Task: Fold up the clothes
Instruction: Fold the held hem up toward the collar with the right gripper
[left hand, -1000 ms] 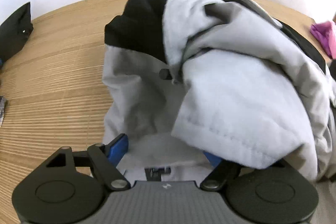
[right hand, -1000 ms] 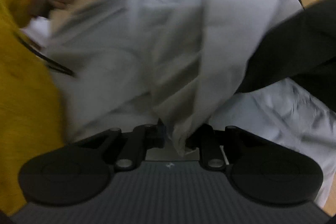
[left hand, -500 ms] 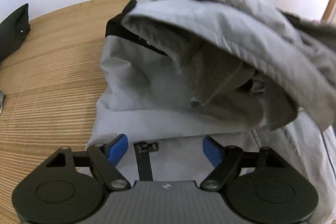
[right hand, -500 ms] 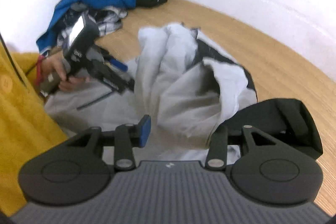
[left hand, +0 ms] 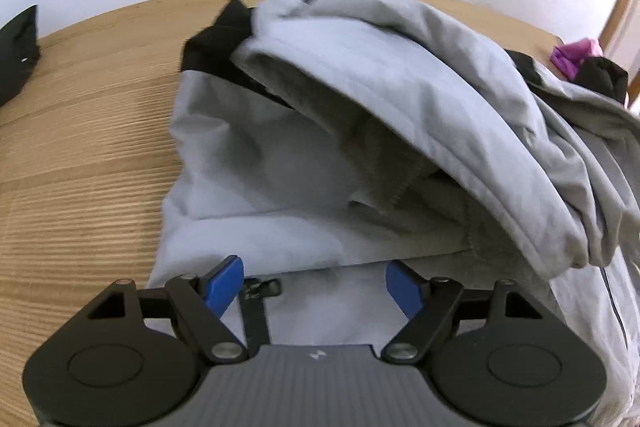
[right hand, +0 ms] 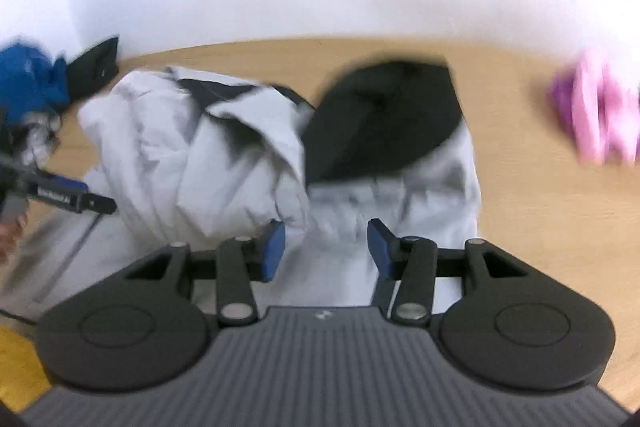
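On the wooden table [left hand: 80,155] lies the light grey jacket with black panels [left hand: 280,187], rumpled, with 1 part thrown loosely over the rest in a heap. It looks soft and light, a thin smooth fabric that I judge will slide and sag when lifted, so a pinch at a stitched hem or a corner should hold better than a bite into the middle. The left gripper [left hand: 316,283] hovers over the near edge with its jaws wide apart and holds nothing; a black zipper strip [left hand: 256,311] lies just below it. The right gripper [right hand: 326,247] has its jaws partly apart with only cloth beneath them, nothing pinched. A pink cloth [right hand: 596,119] and a blue garment [right hand: 28,83] lie well apart from the jacket.
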`<state>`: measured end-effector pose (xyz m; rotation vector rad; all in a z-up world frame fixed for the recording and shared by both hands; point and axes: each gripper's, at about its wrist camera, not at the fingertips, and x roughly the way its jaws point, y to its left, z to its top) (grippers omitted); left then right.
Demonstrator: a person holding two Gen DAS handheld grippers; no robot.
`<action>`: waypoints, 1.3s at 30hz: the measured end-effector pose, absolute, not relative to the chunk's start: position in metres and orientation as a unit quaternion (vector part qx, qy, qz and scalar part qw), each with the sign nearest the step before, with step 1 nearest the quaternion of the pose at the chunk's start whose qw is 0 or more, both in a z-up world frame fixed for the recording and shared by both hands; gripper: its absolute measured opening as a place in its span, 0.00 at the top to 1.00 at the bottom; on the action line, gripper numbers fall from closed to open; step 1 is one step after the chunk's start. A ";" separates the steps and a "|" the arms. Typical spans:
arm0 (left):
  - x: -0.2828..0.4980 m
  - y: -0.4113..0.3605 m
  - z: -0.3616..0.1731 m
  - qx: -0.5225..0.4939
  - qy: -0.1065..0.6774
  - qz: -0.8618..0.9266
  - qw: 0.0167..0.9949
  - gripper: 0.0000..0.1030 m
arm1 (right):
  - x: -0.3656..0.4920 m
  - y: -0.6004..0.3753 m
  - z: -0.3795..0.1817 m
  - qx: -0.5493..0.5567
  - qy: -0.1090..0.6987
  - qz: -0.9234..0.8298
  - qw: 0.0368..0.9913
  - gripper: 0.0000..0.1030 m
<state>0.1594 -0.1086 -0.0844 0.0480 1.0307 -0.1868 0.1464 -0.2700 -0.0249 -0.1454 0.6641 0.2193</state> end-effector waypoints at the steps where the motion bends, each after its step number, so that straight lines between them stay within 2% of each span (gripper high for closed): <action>1: 0.161 -0.113 -0.084 0.033 0.498 -0.091 0.862 0.22 | 0.150 -0.257 -0.022 -0.108 0.309 0.110 0.938 0.54; 4: 0.164 -0.126 -0.080 0.060 0.512 -0.105 0.851 0.22 | 0.162 -0.222 -0.018 -0.171 0.256 0.098 0.946 0.54; 7: 0.163 -0.138 -0.071 0.080 0.499 -0.112 0.856 0.22 | 0.159 -0.219 -0.015 -0.159 0.240 0.085 0.954 0.54; 12: 0.175 -0.134 -0.077 0.095 0.486 -0.126 0.860 0.22 | 0.144 -0.264 -0.035 -0.147 0.351 0.056 0.923 0.53; 14: 0.187 -0.134 -0.084 0.099 0.487 -0.127 0.858 0.22 | 0.132 -0.279 -0.035 -0.147 0.361 0.027 0.921 0.53; 19: 0.194 -0.131 -0.090 0.090 0.492 -0.124 0.857 0.22 | 0.125 -0.287 0.014 -0.116 0.278 0.046 0.952 0.52; 21: 0.193 -0.129 -0.089 0.083 0.492 -0.122 0.858 0.22 | 0.144 -0.275 0.030 -0.120 0.258 0.088 0.955 0.29; 26: 0.185 -0.120 -0.088 0.072 0.485 -0.113 0.864 0.22 | 0.222 -0.212 0.030 -0.193 0.238 0.211 0.928 0.29; 31: 0.180 -0.114 -0.092 0.048 0.491 -0.116 0.862 0.22 | 0.331 -0.171 -0.020 -0.249 0.353 0.208 0.877 0.29; 32: 0.181 -0.115 -0.092 0.045 0.490 -0.120 0.862 0.22 | 0.349 -0.172 -0.034 -0.251 0.391 0.199 0.863 0.30; 34: 0.182 -0.116 -0.092 0.040 0.489 -0.129 0.862 0.22 | 0.378 -0.177 -0.055 -0.242 0.441 0.195 0.842 0.54; 36: 0.186 -0.116 -0.090 0.037 0.477 -0.142 0.866 0.22 | 0.398 -0.181 -0.052 -0.239 0.435 0.186 0.848 0.71; 39: 0.195 -0.119 -0.086 0.041 0.460 -0.154 0.874 0.22 | 0.437 -0.186 -0.020 -0.224 0.392 0.149 0.880 0.81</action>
